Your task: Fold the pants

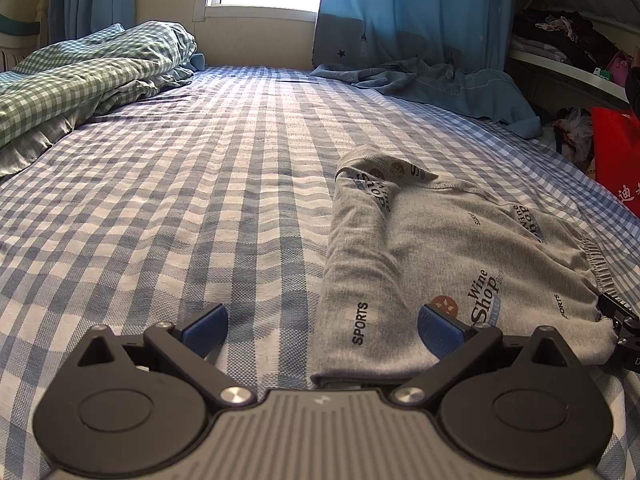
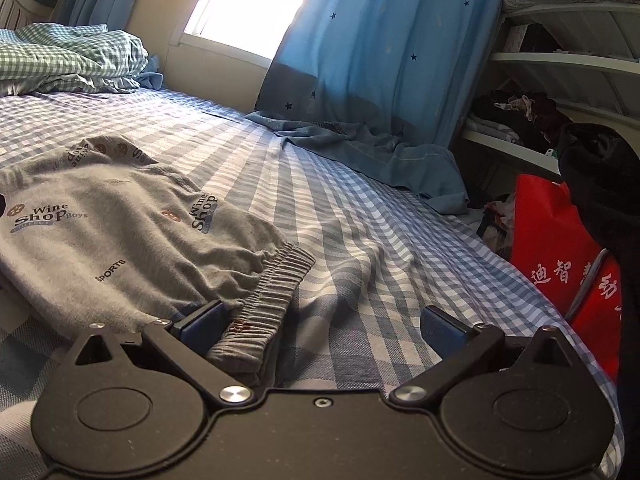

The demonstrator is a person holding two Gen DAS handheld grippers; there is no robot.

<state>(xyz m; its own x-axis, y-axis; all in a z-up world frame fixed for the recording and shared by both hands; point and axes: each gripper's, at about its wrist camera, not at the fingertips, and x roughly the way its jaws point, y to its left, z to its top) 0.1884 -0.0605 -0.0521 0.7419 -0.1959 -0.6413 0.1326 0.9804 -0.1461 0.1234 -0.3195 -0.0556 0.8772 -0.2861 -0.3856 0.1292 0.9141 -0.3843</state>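
Pants: grey knit, printed "Wine Shop" and "SPORTS", lying folded on the bed toward its right edge, near the front. One leg is doubled over the rest along the left side; the elastic waistband lies at the right, bunched.

Bed: blue-and-white checked sheet, wrinkled.

Left tool: released, fingers spread wide, low over the sheet at the front edge of the pants. Its right blue pad sits over the grey cloth; its left pad is over bare sheet.

Right tool: released, fingers spread wide, at the waistband end. Its left pad sits against the waistband; its right pad is over bare sheet.

Quilt: green checked, heaped at the far left corner of the bed.

Curtain: blue with dark stars, its hem spilling onto the far right corner.

Bag: red with white characters, beside the right edge of the bed.

Shelves: white, beyond the bag, holding clothes.
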